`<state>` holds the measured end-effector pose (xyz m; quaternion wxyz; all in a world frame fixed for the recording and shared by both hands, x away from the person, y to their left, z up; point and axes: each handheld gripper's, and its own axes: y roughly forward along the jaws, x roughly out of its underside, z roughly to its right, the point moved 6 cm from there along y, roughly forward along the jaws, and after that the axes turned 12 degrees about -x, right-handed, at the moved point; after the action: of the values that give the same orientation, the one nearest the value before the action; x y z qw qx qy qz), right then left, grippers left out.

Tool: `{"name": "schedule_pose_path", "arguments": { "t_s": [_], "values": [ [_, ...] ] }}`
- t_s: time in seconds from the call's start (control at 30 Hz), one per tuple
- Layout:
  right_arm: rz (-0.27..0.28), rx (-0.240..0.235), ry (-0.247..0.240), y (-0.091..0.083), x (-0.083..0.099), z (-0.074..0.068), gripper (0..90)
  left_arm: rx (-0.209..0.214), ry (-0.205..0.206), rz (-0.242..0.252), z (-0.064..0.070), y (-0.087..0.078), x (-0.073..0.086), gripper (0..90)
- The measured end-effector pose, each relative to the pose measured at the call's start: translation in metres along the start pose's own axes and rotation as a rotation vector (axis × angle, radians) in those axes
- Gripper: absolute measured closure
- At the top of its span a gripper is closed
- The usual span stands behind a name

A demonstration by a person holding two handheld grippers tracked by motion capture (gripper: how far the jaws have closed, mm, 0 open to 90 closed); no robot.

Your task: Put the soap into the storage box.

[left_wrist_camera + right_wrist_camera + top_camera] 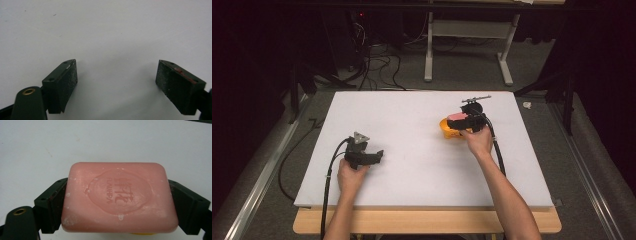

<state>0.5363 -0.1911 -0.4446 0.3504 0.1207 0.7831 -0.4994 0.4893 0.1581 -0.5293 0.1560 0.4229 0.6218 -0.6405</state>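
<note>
From where I stand, the right claw (117, 202) is clenched on 1 pink soap bar (119, 197), with 1 jaw pressed against each short end, so the bar's long axis runs straight across from jaw to jaw and its stamped face is turned up toward the camera on the claw. In the high view the same soap bar (457, 116) sits in the right claw (460, 121) directly above a yellow dish (447, 129) that rests on the white table (412, 125), right of centre and toward the far side. A sliver of yellow shows under the near edge of the bar in the right gripper view. Whether the bar touches the dish or hangs just above it cannot be told. The deciding relation is vertical: bar over dish, so any set-down or lift would run straight along that line. The left claw (374, 156) is released, its 2 jaws spread wide over bare table at the near left, well apart from the dish, holding nothing.
</note>
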Motion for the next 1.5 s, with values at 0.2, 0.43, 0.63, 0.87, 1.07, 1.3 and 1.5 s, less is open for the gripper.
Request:
{"name": "schedule_pose_path", "arguments": {
  "t_s": [0.2, 0.43, 0.63, 0.87, 1.07, 1.3, 1.5],
  "values": [
    [-0.012, 0.010, 0.013, 0.008, 0.000, 0.003, 13.6, 0.000, 0.000, 0.000, 0.000, 0.000, 0.000, 18.2],
    [-0.027, 0.020, 0.035, 0.016, 0.003, 0.007, 13.6, 0.000, -0.001, 0.001, 0.000, 0.000, 0.000, 18.1],
    [-0.033, 0.022, 0.047, 0.019, 0.004, 0.009, 13.5, 0.000, 0.000, 0.000, 0.000, 0.000, 0.000, 18.1],
    [-0.047, 0.025, 0.073, 0.024, 0.006, 0.012, 13.5, 0.000, -0.004, 0.002, 0.000, 0.000, 0.000, 18.1],
    [-0.050, 0.023, 0.093, 0.029, 0.008, 0.013, 13.5, 0.000, -0.004, 0.002, 0.000, 0.000, 0.000, 18.2],
    [-0.041, 0.019, 0.116, 0.029, 0.008, 0.014, 13.4, 0.000, -0.005, 0.002, 0.000, 0.000, 0.000, 18.1],
    [-0.042, 0.023, 0.112, 0.029, 0.009, 0.014, 13.4, 0.000, -0.004, 0.002, 0.000, 0.000, 0.000, 18.1]
  ]
}}
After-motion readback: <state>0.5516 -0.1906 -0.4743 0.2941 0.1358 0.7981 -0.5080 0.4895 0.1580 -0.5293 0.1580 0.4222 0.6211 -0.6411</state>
